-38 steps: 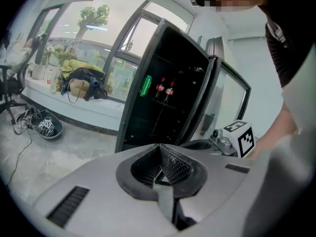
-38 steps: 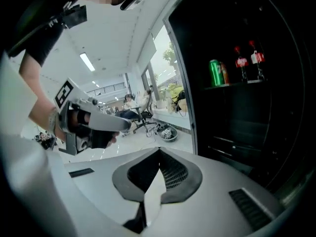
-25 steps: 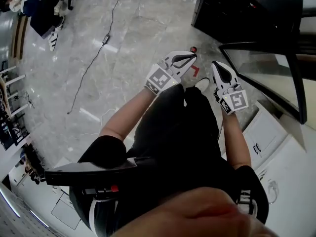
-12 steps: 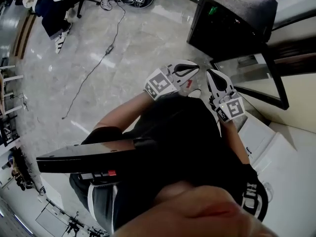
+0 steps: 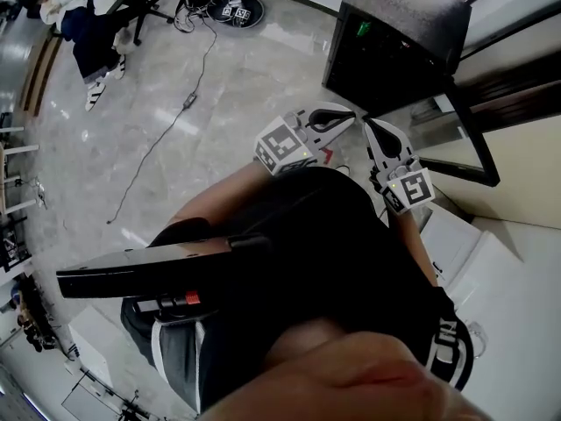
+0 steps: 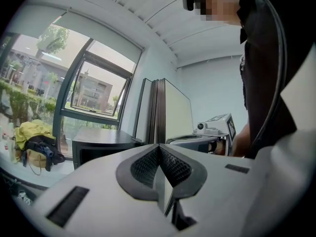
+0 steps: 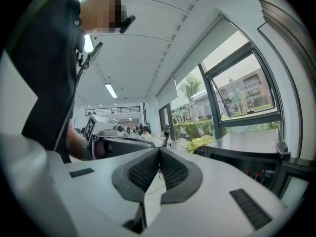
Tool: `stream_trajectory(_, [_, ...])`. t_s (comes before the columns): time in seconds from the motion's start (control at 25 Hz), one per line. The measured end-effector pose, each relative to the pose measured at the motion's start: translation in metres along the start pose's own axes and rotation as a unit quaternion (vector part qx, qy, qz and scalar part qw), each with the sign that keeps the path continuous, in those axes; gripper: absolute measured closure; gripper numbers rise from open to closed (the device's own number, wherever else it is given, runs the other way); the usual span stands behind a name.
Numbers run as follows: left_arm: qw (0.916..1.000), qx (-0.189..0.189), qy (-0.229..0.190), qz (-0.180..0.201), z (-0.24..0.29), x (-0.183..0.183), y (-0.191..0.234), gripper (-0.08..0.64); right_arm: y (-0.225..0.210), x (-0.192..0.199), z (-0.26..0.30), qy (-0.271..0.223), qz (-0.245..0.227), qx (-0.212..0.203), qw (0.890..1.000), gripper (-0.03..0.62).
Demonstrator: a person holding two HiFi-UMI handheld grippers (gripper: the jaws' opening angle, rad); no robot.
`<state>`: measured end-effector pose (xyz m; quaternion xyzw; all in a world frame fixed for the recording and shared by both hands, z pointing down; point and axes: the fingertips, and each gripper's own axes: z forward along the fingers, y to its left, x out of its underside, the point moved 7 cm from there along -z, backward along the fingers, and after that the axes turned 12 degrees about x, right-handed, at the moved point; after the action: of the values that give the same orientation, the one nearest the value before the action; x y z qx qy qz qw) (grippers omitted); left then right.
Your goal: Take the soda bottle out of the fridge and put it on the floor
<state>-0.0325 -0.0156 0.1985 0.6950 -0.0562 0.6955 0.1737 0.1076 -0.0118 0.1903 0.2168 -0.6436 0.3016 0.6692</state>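
Head view: my left tongs (image 5: 349, 117) and right tongs (image 5: 368, 125) are side by side, tips near.
Left tongs: clenched, empty.
Right tongs: clenched, empty.
Bottle: only a red scrap (image 5: 326, 155) shows, at 6 o'clock of left tongs; the rest is hidden.

The left gripper (image 5: 347, 117) and right gripper (image 5: 369, 126) sit side by side, tips near each other, the box (image 5: 399, 33) ahead of both jaws, a window (image 6: 94, 90) behind it, a cable (image 5: 166, 125) on the floor (image 5: 228, 86) well left
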Motion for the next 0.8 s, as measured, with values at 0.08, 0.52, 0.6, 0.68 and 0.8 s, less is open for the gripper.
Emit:
stream_trajectory(0.08, [1.0000, 0.001, 0.005, 0.006, 0.004, -0.001, 0.000, 0.555, -0.003, 0.001, 0.001, 0.002, -0.002, -0.001, 1.000, 0.578])
stream_trajectory(0.52, [0.9997, -0.012, 0.008, 0.019, 0.014, -0.004, 0.014, 0.555, -0.014, -0.006, 0.006, -0.014, -0.006, 0.010, 1.000, 0.580])
stream_trajectory(0.6, [0.9997, -0.013, 0.007, 0.018, 0.015, -0.005, 0.013, 0.555, -0.014, -0.006, 0.006, -0.012, -0.010, 0.009, 1.000, 0.580])
stream_trajectory(0.68, [0.9997, -0.015, 0.007, 0.018, 0.016, -0.005, 0.013, 0.555, -0.014, -0.005, 0.006, -0.011, -0.014, 0.007, 1.000, 0.580])
stream_trajectory(0.8, [0.9997, -0.015, 0.008, 0.017, 0.017, -0.004, 0.013, 0.555, -0.013, -0.004, 0.007, -0.022, -0.008, 0.002, 1.000, 0.580])
